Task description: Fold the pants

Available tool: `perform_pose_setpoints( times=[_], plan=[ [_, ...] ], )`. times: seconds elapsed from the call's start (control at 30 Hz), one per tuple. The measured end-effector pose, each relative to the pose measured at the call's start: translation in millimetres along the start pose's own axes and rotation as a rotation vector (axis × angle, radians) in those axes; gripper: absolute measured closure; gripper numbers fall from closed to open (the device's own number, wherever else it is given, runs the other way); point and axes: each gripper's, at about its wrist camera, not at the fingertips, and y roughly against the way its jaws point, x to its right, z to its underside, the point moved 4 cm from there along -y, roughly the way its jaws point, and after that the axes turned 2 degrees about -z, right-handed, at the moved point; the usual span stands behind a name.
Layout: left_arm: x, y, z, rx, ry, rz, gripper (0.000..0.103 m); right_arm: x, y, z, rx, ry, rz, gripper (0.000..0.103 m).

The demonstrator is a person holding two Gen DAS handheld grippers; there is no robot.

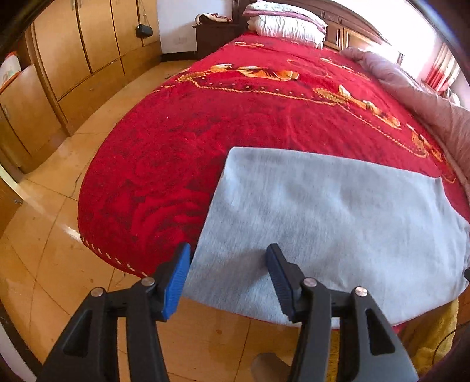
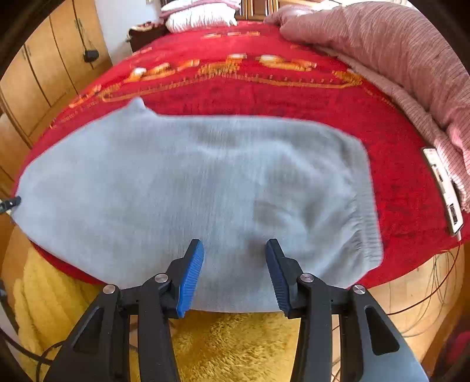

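Jaws of both our left gripper point(image 1: 227, 277) and right gripper point(image 2: 235, 274) hang open and empty over the soft, limp grey pants point(image 2: 188, 182) on the bed point(image 2: 396, 164), best pinched at the near hem.

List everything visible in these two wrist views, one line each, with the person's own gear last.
pants: one, light grey, folded flat on the near edge of the bed, elastic waistband at the right.
blanket: one, red with orange pattern, covering the bed.
pillow: one, white, at the head of the bed.
quilt: one, pink striped, bunched along the bed's right side.
remote control: one, white, on the blanket beside the quilt.
wardrobe: one, light wood, left wall.
rug: one, yellow, shaggy, on the floor.
left gripper: black, blue pads, open, empty.
right gripper: same, open, empty.
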Motion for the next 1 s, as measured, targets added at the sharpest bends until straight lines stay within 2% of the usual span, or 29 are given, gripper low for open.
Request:
perform_pose_setpoints(
  times=[0.53,0.83,1.0],
  plan=[
    [-1.3,-9.7,-1.0,-0.009,0.01,0.022,0.043,-3.9,-16.3,6.8,0.024,-0.018,-0.032,0.042],
    [-4.3,-14.1,0.0,-0.009,-0.005,0.075,0.039,-3.7,-19.6,9.8,0.049,-0.043,-0.06,0.033],
    [-1.6,-12.7,1.6,0.002,-0.008,0.058,0.039,-4.2,-21.3,9.9,0.056,-0.047,-0.074,0.028]
  ],
)
